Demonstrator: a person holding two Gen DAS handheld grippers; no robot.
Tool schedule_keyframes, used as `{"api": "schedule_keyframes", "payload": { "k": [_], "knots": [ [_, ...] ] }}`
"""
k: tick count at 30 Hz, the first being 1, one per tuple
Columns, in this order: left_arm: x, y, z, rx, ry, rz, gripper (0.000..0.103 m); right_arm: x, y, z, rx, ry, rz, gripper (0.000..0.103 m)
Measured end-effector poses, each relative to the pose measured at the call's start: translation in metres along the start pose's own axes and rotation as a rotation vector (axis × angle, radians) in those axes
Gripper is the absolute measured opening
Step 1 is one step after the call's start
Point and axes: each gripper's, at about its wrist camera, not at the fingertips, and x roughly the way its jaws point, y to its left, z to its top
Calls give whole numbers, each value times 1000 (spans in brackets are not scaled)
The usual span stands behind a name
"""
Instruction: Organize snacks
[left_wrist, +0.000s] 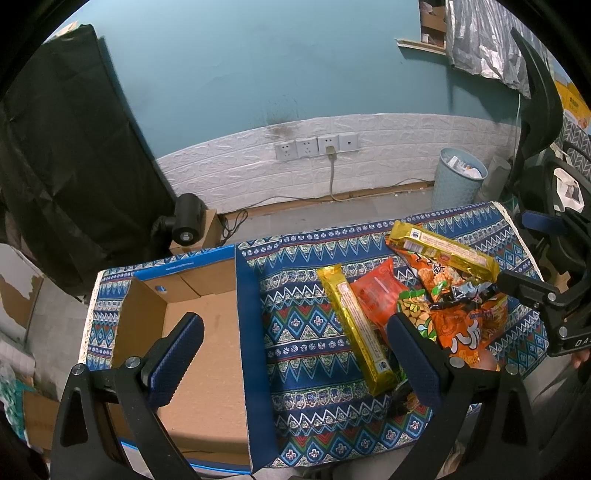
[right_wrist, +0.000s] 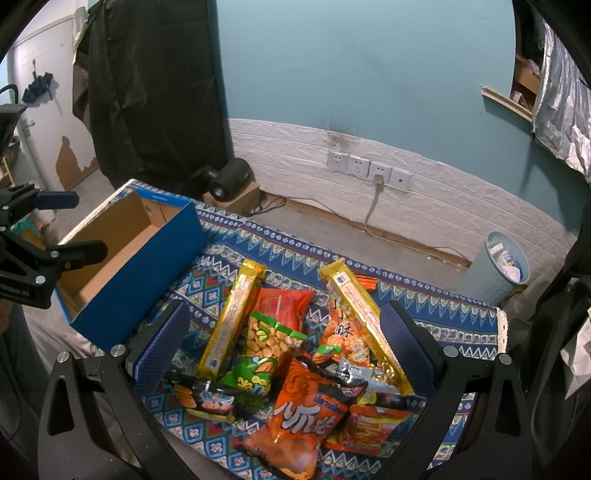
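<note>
A pile of snack packs lies on the patterned blue tablecloth (left_wrist: 306, 354): two long gold packs (right_wrist: 229, 317) (right_wrist: 364, 325), a green peanut bag (right_wrist: 264, 343), a red pack (right_wrist: 282, 301) and orange bags (right_wrist: 306, 417). An open blue cardboard box (left_wrist: 207, 332) stands left of them, empty inside; it also shows in the right wrist view (right_wrist: 147, 251). My left gripper (left_wrist: 295, 354) is open, hovering over the box's right wall and the cloth. My right gripper (right_wrist: 284, 347) is open above the snack pile, holding nothing.
A light blue waste bin (left_wrist: 458, 177) stands on the floor beyond the table. A black device on a small cardboard box (left_wrist: 188, 221) sits by the wall under the sockets. A black chair (left_wrist: 535, 122) is at the right.
</note>
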Motion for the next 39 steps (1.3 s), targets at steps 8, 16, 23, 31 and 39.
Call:
{"api": "schedule_keyframes", "payload": {
  "k": [8,16,23,31,39],
  "knots": [
    [0,-1,-1,1,3,-1,101,0,0,0,0,0,1,100],
    [1,-2,-2,-1,5,-3,101,0,1,-1,1,2,2,100],
    [2,-3,-2,0,10,-8,101,-1,3,-3,-1,4,3,100],
    [3,-3,0,0,17,-10,101,-1,2,-2,-1,5,2,100],
    [4,-3,1,1,21,-11,101,-1,3,-3,-2,7,3,100]
  ]
}}
